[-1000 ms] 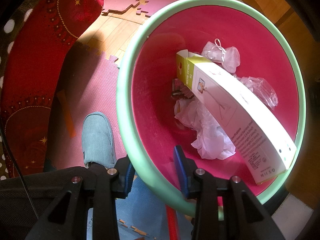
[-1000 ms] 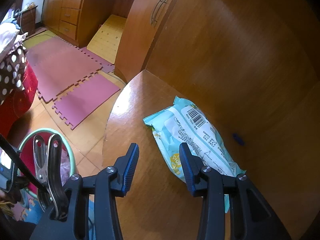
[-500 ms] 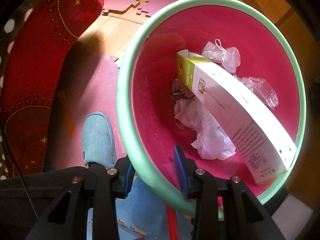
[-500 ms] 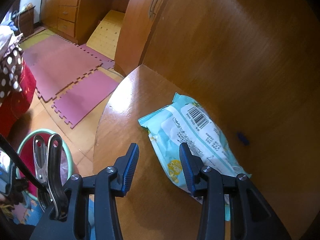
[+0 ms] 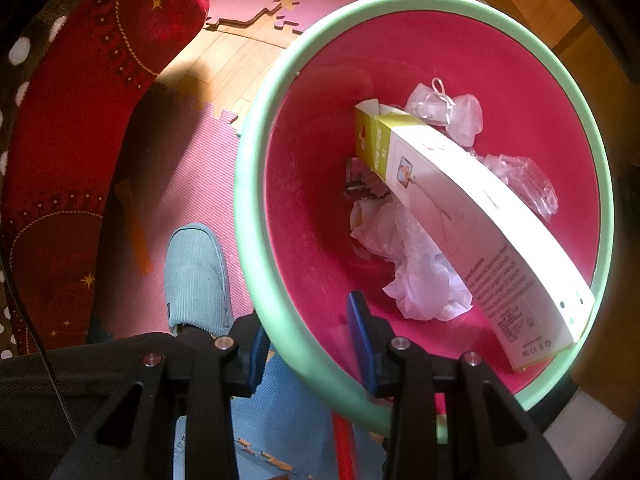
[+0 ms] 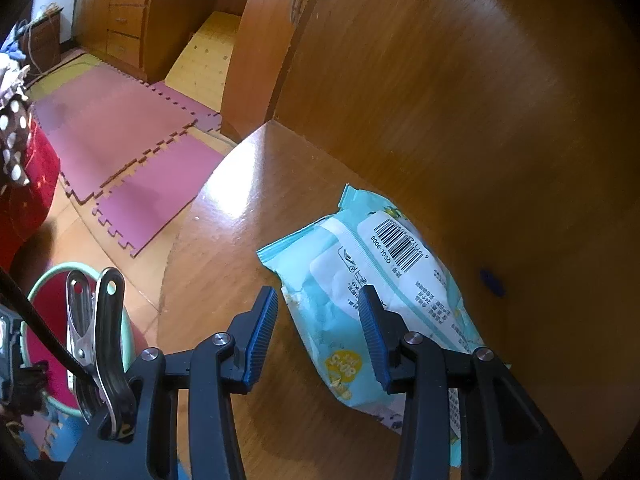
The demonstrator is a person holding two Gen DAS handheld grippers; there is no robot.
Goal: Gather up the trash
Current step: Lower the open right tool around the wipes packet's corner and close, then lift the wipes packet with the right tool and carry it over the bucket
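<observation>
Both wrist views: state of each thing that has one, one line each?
left gripper: shut on the bin rim
bin: upright, partly filled
long box: in the bin, end flap open, leaning on the wall
right gripper: open, nothing held
wipes pack: flat on the wooden top, barcode up

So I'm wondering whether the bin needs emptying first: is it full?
Not full. The bin holds a long box and crumpled plastic low down, with bare pink wall above them.
</observation>
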